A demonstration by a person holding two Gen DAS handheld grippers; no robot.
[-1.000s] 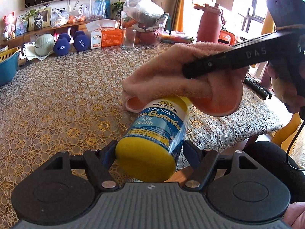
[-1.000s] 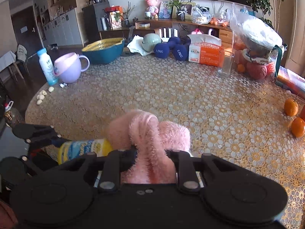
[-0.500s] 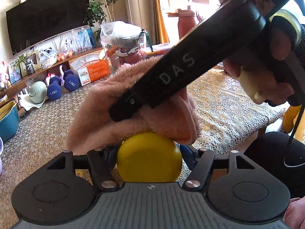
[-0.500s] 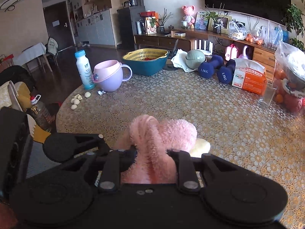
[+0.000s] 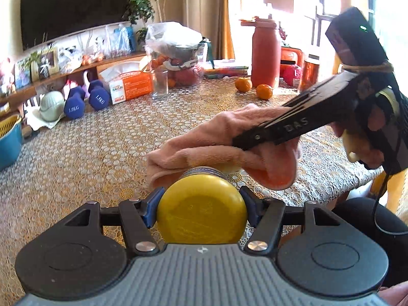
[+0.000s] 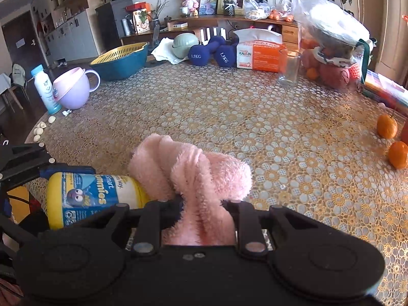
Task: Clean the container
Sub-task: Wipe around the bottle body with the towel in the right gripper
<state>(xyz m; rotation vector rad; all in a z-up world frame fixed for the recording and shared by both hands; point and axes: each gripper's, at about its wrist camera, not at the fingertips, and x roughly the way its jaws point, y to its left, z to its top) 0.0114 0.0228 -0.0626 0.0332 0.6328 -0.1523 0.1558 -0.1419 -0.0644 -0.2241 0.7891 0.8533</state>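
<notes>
A yellow gummies bottle with a blue label lies on its side, base toward the left wrist camera, and my left gripper is shut on it near the base. In the right wrist view the same bottle points right, its far end under a pink fluffy cloth. My right gripper is shut on that cloth. In the left wrist view the cloth drapes over the bottle's top end, with the right gripper's black fingers pressed into it. The bottle's cap is hidden.
The round table with a lace cover holds blue dumbbells, an orange tissue box, a glass, oranges, a lilac cup, a white bottle and a teal basket. A red flask stands far right.
The right gripper and cloth have drawn back from close above the bottle to its far end. The left gripper's view has swung right, with the bottle still held.
</notes>
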